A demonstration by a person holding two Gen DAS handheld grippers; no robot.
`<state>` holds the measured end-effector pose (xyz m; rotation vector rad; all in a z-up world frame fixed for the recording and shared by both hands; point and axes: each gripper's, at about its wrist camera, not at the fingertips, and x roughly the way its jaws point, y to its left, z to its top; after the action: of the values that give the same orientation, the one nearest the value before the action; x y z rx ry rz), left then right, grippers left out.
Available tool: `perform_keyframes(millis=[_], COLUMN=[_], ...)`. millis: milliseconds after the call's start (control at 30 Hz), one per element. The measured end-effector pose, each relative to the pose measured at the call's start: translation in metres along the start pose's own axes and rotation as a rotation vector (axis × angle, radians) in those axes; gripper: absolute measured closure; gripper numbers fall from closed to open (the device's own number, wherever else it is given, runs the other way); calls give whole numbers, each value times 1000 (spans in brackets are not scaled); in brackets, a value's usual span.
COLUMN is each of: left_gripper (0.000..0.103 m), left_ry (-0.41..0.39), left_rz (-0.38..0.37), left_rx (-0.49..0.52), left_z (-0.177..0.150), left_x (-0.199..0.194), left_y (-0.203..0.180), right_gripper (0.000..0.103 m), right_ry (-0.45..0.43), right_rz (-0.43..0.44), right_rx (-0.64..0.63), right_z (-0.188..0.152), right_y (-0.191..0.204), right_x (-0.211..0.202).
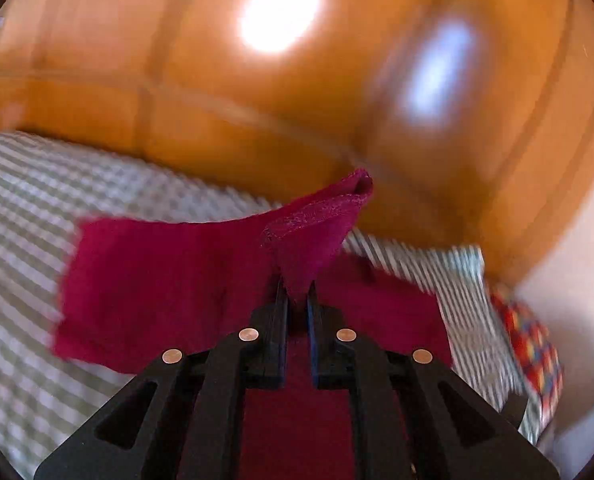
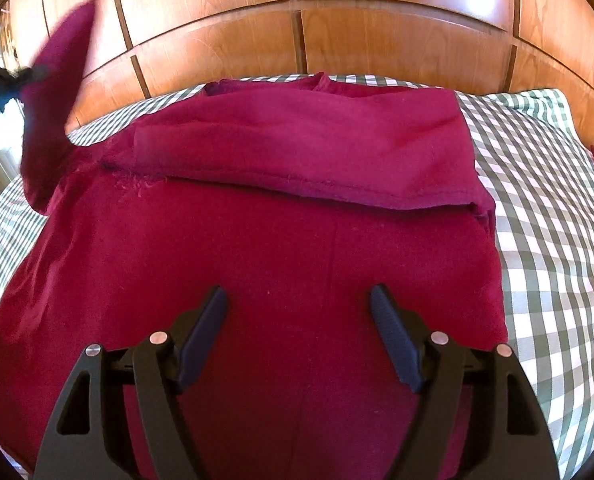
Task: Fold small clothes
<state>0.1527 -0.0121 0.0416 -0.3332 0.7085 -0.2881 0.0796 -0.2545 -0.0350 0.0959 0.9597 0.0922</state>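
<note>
Left sleeve raised for the second fold of the crimson garment (image 2: 281, 248) on the checked bedspread (image 2: 545, 184).

The left gripper (image 1: 296, 296) is clenched on the sleeve (image 1: 313, 232), lifted off the bed with the wooden headboard (image 1: 217, 92) behind it, while the right gripper (image 2: 299, 304) hovers over the garment's body with jaws spread wide, holding nothing. The other sleeve already lies folded across the chest. Judging by this, the step is the sleeve fold; next the left should carry its sleeve inward and lay it flat — releasing only once the cloth rests smooth.
</note>
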Motion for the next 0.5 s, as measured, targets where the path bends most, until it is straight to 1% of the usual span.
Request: perform_keyframes(millis=[67,100,167,200,233,267,367,433,467,500], left_gripper=[95,92,76,73,66,61,60,60,60,60], left_ry=[62,105,155,160,153,138,127,121,123,126], left_rz=[-7,-12,-29,-37,-33,-25,-23,-18,-12,3], left_rx=[37,48,15,-7,-12,-9,-10,-26,-33,-41], left_z=[-17,-27,-38,-43,-46,-48,-53,-58,-61,-65], left_x=[21,34,45,43,37,30,11,4,2,1], left_y=[-14,-17,-10,-6,-4,0,12,19,22,28], right_gripper=[28,28,28,28,28,28,29,30,32,34], right_ry=[1,3,11,18,25,35,39,45,64,83], right_rz=[10,15,37,51,72,127,317,410,457,477], right_rx=[7,10,23,35,54,104,250,289,299,299], right_z=[0,1,3,4,7,12,29,40,45,50], right_y=[-1,-2,-4,-6,-9,-15,-25,-22,-16,-10], right_x=[0,-1,-2,-4,-6,-9,-15,-14,-10,-5])
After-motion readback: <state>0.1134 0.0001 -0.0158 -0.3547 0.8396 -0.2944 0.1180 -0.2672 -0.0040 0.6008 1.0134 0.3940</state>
